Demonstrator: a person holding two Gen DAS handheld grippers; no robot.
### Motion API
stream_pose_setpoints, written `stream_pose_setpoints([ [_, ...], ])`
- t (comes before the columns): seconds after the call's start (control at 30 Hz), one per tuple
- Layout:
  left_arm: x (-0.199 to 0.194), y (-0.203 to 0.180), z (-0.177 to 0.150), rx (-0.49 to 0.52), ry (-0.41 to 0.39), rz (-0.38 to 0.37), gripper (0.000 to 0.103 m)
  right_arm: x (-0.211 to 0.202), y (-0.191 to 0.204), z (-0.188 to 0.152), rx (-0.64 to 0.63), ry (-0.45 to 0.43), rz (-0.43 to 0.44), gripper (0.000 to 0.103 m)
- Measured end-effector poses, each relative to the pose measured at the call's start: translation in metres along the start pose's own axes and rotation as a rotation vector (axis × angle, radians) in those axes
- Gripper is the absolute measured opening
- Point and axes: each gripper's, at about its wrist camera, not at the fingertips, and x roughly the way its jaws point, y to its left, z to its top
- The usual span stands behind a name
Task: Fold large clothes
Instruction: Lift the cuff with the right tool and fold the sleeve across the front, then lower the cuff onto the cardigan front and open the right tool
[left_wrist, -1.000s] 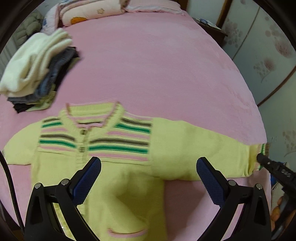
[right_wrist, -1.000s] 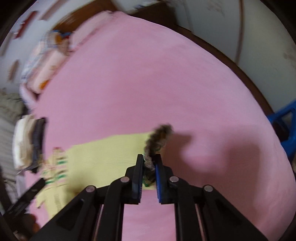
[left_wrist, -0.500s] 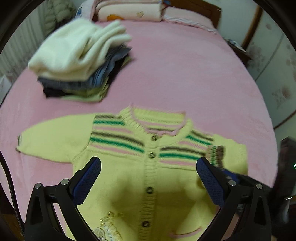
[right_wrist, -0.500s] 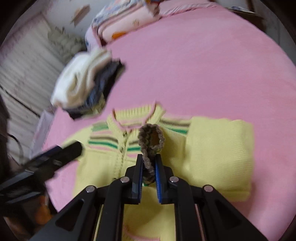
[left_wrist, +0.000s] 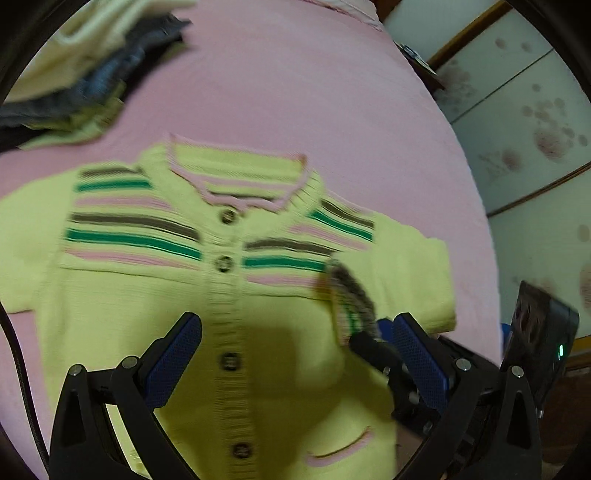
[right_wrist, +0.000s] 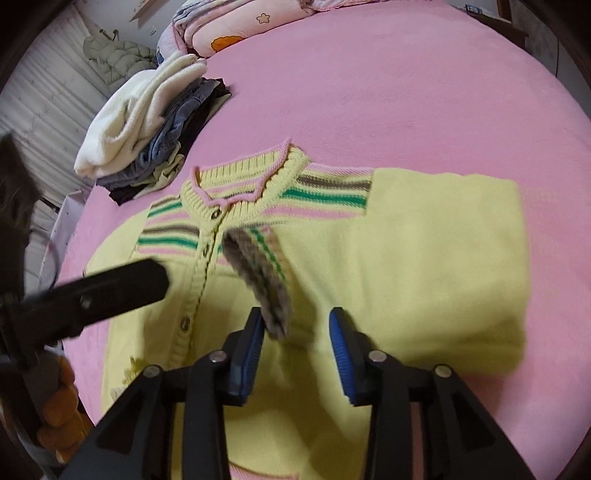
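both the left gripper (left_wrist: 295, 354) and right gripper (right_wrist: 297, 339) hang apart over the yellow cardigan (right_wrist: 406, 258), its sleeve cuff (right_wrist: 258, 273) folded across the chest on the pink bed (right_wrist: 369, 92).

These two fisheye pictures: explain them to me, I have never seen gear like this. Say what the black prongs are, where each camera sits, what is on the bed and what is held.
No robot here: a person holds a two-finger gripper in each hand, with a camera on each looking along its fingers. One picture is from the left gripper, the other from the right gripper. Both are open and hold nothing. A yellow striped cardigan lies buttoned on the pink bed. One sleeve is folded across its front, and the sleeve cuff lies just ahead of the right gripper. A stack of folded clothes sits behind the cardigan.
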Motion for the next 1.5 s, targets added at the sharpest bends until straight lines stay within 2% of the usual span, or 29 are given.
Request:
stream_pose_setpoints([
  [0.13, 0.020, 0.002, 0.002, -0.028, 0.043, -0.097, 0.097, -0.009, -0.004, -0.013, 0.028, -0.012, -0.007, 0.038],
  [0.23, 0.036, 0.005, 0.004, -0.067, 0.067, -0.125, 0.095, -0.015, -0.014, -0.023, 0.069, -0.017, -0.008, 0.038],
  [0.37, 0.049, 0.005, 0.004, -0.074, 0.068, -0.132, 0.091, -0.020, -0.020, -0.032, 0.098, -0.030, -0.002, 0.038],
  [0.53, 0.064, -0.007, 0.003, -0.020, 0.070, -0.106, 0.089, -0.024, -0.022, -0.037, 0.097, -0.037, -0.014, 0.038],
  [0.63, 0.072, -0.017, 0.003, 0.005, 0.070, -0.092, 0.082, -0.023, -0.022, -0.039, 0.096, -0.038, -0.021, 0.038],
  [0.73, 0.078, -0.026, 0.002, 0.015, 0.071, -0.077, 0.059, -0.024, -0.024, -0.042, 0.102, -0.040, -0.026, 0.038],
  [0.8, 0.081, -0.029, 0.000, 0.015, 0.079, -0.069, 0.031, -0.025, -0.025, -0.042, 0.106, -0.039, -0.033, 0.038],
  [0.87, 0.084, -0.034, -0.001, 0.012, 0.095, -0.065, 0.011, -0.026, -0.028, -0.043, 0.112, -0.035, -0.043, 0.038],
  [1.0, 0.076, -0.045, 0.000, 0.015, 0.057, -0.051, 0.008, -0.025, -0.039, -0.046, 0.140, -0.025, -0.069, 0.038],
  [1.17, 0.036, -0.070, 0.007, 0.061, -0.051, -0.059, 0.007, -0.023, -0.061, -0.043, 0.220, -0.030, -0.065, 0.038],
  [1.4, -0.005, -0.087, 0.028, 0.099, -0.144, -0.075, 0.008, -0.011, -0.069, -0.020, 0.276, -0.071, -0.068, 0.038],
  [1.5, -0.020, -0.086, 0.033, 0.114, -0.195, -0.037, 0.008, -0.005, -0.067, -0.010, 0.269, -0.095, -0.096, 0.038],
])
